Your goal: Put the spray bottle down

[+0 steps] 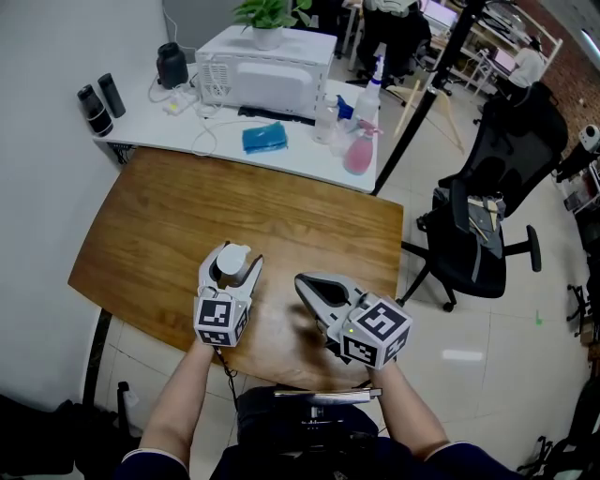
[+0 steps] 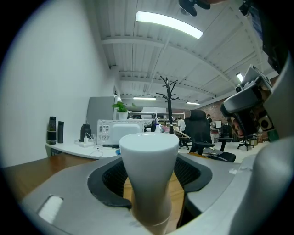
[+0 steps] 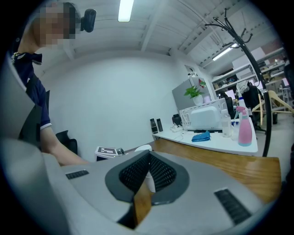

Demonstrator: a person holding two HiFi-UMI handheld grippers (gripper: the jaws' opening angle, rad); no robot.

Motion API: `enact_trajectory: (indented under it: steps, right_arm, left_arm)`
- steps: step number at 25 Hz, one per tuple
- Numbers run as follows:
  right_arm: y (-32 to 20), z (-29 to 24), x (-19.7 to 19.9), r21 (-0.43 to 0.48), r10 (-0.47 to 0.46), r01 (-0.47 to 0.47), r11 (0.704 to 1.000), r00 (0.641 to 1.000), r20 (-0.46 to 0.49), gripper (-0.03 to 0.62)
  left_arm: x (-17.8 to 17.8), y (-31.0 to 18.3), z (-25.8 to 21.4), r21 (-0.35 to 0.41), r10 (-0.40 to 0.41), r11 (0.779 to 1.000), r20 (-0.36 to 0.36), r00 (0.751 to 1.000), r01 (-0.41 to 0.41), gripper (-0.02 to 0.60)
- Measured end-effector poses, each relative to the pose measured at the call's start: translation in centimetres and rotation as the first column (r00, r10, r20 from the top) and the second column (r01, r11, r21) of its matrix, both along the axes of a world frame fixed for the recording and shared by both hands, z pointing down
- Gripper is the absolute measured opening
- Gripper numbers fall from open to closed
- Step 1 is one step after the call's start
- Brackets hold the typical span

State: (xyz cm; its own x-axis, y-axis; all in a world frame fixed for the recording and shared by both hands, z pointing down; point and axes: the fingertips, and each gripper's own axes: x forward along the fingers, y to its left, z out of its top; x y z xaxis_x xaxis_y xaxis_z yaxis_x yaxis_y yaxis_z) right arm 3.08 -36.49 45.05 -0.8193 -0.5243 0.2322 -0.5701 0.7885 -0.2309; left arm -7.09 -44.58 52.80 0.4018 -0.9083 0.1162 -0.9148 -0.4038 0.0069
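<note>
Farthest left, two black flasks [image 1: 98, 103] stand capped on the white tabletop [image 1: 141, 131] at the back, with a black jug [image 1: 172, 64] just to their right. Their contents cannot be seen.

Nearer the person, the left gripper [image 1: 234, 259] rests low over the wooden tabletop [image 1: 187, 216]. Its jaws are spread wide on either side of the white spray bottle [image 2: 149, 170]. The bottle stands upright on the wood between the dark pads, and bare wood shows on both sides of it, so the pads do not press on it. It is opaque and flares toward the top. What it holds cannot be told.

Behind, on the white tabletop, a white microwave [image 1: 267, 70] carries a potted plant [image 1: 267, 19]. A blue cloth [image 1: 264, 137] lies in front of it.

The right gripper [image 1: 302, 281] sits just beside the left one on the wood. Its jaws are closed tip to tip, with nothing between them.

Further right, at the white tabletop's end, a small clear bottle [image 1: 326, 120], a taller pale spray bottle [image 1: 370, 94] and a pink spray bottle [image 1: 358, 152] stand close together. Whether the pink is liquid or plastic cannot be told.

A black office chair [image 1: 487, 216] stands on the floor at the far right.
</note>
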Motion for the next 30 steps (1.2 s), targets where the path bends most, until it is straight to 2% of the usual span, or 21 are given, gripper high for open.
enact_trajectory:
  steps: [3,10,11,12,13,14,20,26,30]
  right_arm:
    - [0.1,-0.2,0.1,0.002,0.005,-0.005,1.000,1.000,0.004,0.000]
    - [0.7,-0.5,1.1,0.003,0.037,-0.037,0.999,0.999,0.031,0.000]
    - [1.0,-0.6,1.3,0.003,0.040,-0.041,0.999,0.998,0.040,0.000]
    - [1.3,-0.7,1.4,0.006,0.041,-0.041,0.999,0.998,0.051,0.000]
    - [1.7,-1.0,1.5,0.011,0.040,-0.041,0.999,0.997,0.064,0.000]
    - [2.1,-1.3,1.5,0.017,0.042,-0.043,0.999,0.996,0.077,0.002]
    - [5.1,-3.5,-0.7,0.042,0.072,-0.079,0.996,0.987,0.146,0.002]
    - [8.4,-5.9,-3.0,0.096,0.058,-0.074,0.993,0.986,0.158,0.000]
    - [9.7,-7.6,-3.6,0.147,0.052,-0.074,0.986,0.987,0.149,0.000]
  left_arm:
    - [-0.3,0.5,-0.2,-0.003,-0.013,1.000,-0.004,1.000,0.013,0.337]
    - [-3.1,5.2,0.5,-0.075,-0.075,0.995,-0.058,0.995,0.071,0.338]
    - [-3.7,6.2,0.4,-0.095,-0.088,0.992,-0.053,0.995,0.082,0.302]
    - [-4.2,7.1,0.0,-0.116,-0.099,0.989,-0.034,0.995,0.094,0.197]
    - [-4.5,7.9,-0.6,-0.131,-0.102,0.986,-0.010,0.995,0.100,0.065]
    - [-4.6,8.7,-1.6,-0.134,-0.092,0.987,0.001,0.996,0.092,0.005]
    - [-4.1,13.0,-7.6,-0.103,0.024,0.994,-0.095,0.995,-0.034,0.005]
    - [-3.2,16.5,-10.2,-0.112,0.160,0.979,-0.104,0.982,-0.171,0.006]
    - [-2.9,17.6,-12.0,-0.086,0.196,0.975,-0.100,0.975,-0.205,0.005]
